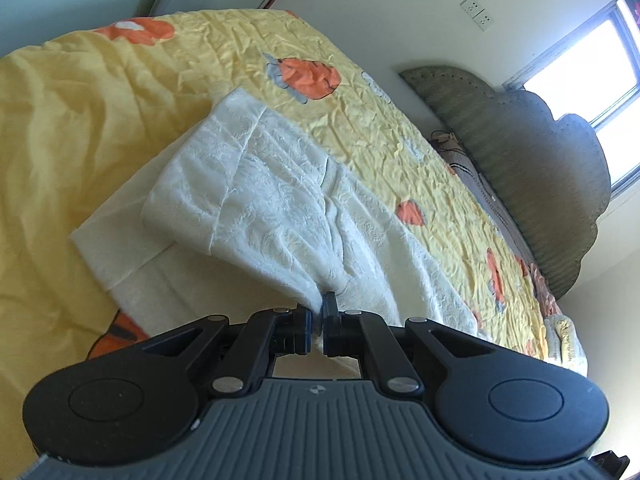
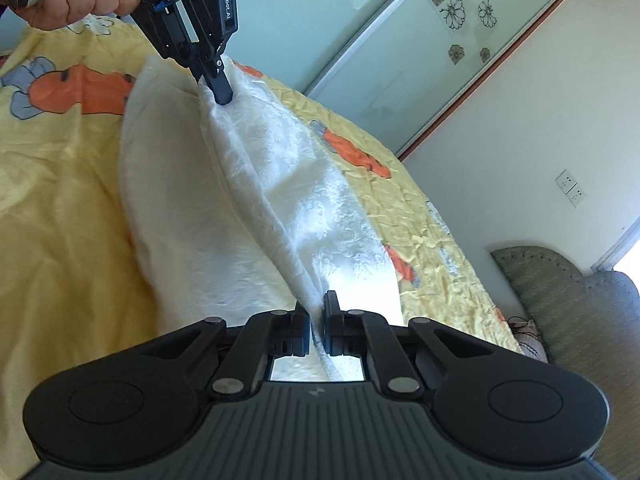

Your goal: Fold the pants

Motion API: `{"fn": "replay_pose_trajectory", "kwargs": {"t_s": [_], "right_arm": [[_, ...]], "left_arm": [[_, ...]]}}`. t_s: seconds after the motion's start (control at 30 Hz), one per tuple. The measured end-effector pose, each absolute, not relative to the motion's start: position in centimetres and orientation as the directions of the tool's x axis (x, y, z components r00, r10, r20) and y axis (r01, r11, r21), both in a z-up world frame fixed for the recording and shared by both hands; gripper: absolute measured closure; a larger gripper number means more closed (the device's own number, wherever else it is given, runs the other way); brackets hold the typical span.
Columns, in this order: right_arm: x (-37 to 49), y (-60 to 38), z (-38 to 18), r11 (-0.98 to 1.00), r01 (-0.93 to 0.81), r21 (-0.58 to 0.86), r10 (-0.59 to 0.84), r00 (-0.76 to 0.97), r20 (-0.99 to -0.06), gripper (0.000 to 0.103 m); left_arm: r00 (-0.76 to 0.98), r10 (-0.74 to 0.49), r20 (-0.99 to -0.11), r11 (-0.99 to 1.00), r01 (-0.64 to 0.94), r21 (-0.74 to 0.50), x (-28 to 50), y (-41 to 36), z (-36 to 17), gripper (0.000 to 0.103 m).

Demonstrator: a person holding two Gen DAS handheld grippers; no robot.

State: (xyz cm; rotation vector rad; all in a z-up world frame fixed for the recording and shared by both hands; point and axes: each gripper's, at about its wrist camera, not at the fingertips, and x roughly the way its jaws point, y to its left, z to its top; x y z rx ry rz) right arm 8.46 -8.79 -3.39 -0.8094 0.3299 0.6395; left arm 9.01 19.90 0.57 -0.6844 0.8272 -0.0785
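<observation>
White textured pants (image 1: pixel 272 204) lie on a yellow bedspread (image 1: pixel 80 120) with orange carrot prints. My left gripper (image 1: pixel 318 308) is shut on an edge of the pants and lifts it, so a fold of cloth hangs over a flat layer below. In the right wrist view my right gripper (image 2: pixel 318 312) is shut on another edge of the same pants (image 2: pixel 280 208). The cloth stretches taut from it up to the left gripper (image 2: pixel 220 94), held by a hand at the upper left. The flat lower layer (image 2: pixel 168 200) rests on the bed.
The bedspread (image 2: pixel 60 184) covers the whole bed. A green padded headboard (image 1: pixel 540 160) stands at the far right, with a pillow (image 1: pixel 564 340) below it. A glass wardrobe door (image 2: pixel 400 40), wall sockets (image 2: pixel 572 190) and a window (image 1: pixel 592 64) are behind.
</observation>
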Motion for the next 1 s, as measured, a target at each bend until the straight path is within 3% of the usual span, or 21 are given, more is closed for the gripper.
{"fn": "replay_pose_trajectory", "kwargs": {"t_s": [0.33,0.57,0.6,0.67,0.8,1.0], "right_arm": [[6.1,-7.6,-4.0,0.543,-0.678,-0.496,0.441,0.733,-0.518,0.097],[5.4,-6.8,-5.8,0.531,-0.694,-0.486,0.420,0.714,-0.561,0.096],[5.5,-6.7,-5.9,0.532,-0.693,-0.487,0.413,0.714,-0.565,0.096],[5.0,-6.5,-6.1,0.534,-0.673,-0.511,0.400,0.734,-0.549,0.095],[4.2,-7.1,-5.4,0.529,-0.668,-0.524,0.391,0.740,-0.548,0.092],[4.8,-11.9,-3.1,0.685,-0.676,-0.272,0.461,0.692,-0.556,0.091]], "left_arm": [[0.735,-0.181,-0.653,0.874,-0.185,-0.450,7.1,19.9,2.0,0.097],[0.665,-0.153,-0.731,0.893,-0.224,-0.391,7.3,19.7,0.0,0.097],[0.665,-0.150,-0.731,0.894,-0.225,-0.388,7.3,19.8,0.0,0.095],[0.670,-0.141,-0.729,0.897,-0.225,-0.381,7.2,19.8,0.5,0.079],[0.673,-0.094,-0.734,0.914,-0.234,-0.331,6.9,19.6,1.5,0.079],[0.663,-0.044,-0.747,0.925,-0.255,-0.281,5.8,19.7,3.0,0.077]]}}
